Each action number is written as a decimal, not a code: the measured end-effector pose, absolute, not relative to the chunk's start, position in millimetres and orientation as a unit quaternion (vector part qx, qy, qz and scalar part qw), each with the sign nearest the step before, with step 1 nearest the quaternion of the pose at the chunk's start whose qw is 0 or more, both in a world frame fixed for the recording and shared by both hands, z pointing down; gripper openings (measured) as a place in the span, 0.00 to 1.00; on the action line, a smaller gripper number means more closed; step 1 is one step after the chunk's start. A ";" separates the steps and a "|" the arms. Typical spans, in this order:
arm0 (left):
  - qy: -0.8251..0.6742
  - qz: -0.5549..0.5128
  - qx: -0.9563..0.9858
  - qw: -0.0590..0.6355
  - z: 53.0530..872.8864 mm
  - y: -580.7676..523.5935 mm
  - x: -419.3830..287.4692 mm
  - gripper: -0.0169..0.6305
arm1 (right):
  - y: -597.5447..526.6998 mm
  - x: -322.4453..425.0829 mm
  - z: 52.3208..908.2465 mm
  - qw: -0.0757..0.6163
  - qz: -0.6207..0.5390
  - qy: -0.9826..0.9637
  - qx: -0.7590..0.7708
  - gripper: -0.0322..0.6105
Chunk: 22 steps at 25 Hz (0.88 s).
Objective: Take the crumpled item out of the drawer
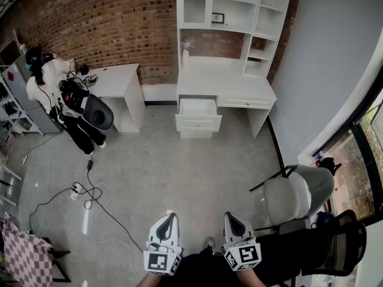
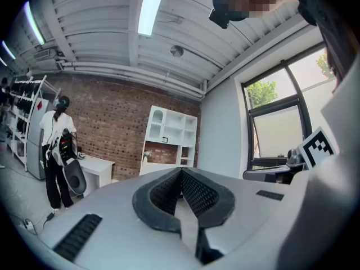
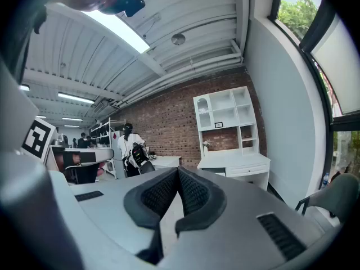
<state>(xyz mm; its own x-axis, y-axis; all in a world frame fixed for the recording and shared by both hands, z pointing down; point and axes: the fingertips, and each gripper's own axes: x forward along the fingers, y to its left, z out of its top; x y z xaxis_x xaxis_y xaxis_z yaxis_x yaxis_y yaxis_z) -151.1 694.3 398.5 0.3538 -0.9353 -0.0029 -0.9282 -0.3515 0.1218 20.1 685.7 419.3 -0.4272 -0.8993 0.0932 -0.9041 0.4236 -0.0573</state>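
**Both grippers are waiting far from the open drawer; the approach is not yet begun**

The person is standing well back on the grey floor [image 1: 179, 172], holding the left gripper [image 1: 169, 216] and the right gripper [image 1: 231, 215] low and side by side, both pointing ahead toward the white bench [image 1: 230, 84] against the brick wall. Each gripper's own view is showing its jaws pressed together with nothing between them.

The drawer [image 1: 198, 123] on the bench's left side is standing pulled out toward the room, well apart from both grippers. The crumpled item should be lying inside it, but from here the drawer's inside is reading only as a pale patch, so I cannot make the item out. That also means I cannot tell which way it is pointing or how its long axis runs. A crumpled thing may well have no clear long axis. The drawer's own long side is running across the bench front.

I judge that the task is sitting at its very first step, the walk-up. The next move is calling for crossing the floor to the bench, looking down into the drawer to find the item, spreading one pair of jaws and lowering them over it. A grey chair [image 1: 296, 193] is standing to the right and cables [image 1: 84, 191] are trailing to the left, both off the straight path.
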 end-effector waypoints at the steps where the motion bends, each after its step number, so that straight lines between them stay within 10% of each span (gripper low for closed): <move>1: -0.567 -0.036 0.822 0.049 397.9 693.0 -149.8 0.06 | 684.7 21.7 418.9 0.024 0.049 -0.843 0.535 0.07; 22: -0.562 -0.031 0.824 0.059 401.3 677.0 -122.6 0.06 | 666.7 42.2 415.3 0.009 0.062 -0.848 0.526 0.07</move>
<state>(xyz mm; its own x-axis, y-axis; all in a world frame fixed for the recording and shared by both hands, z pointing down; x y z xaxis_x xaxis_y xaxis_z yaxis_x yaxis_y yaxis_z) -122.6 677.0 401.3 0.3664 -0.9303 0.0144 -0.9229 -0.3614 0.1326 42.2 666.7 415.3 -0.4455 -0.8917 0.0806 -0.8939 0.4380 -0.0952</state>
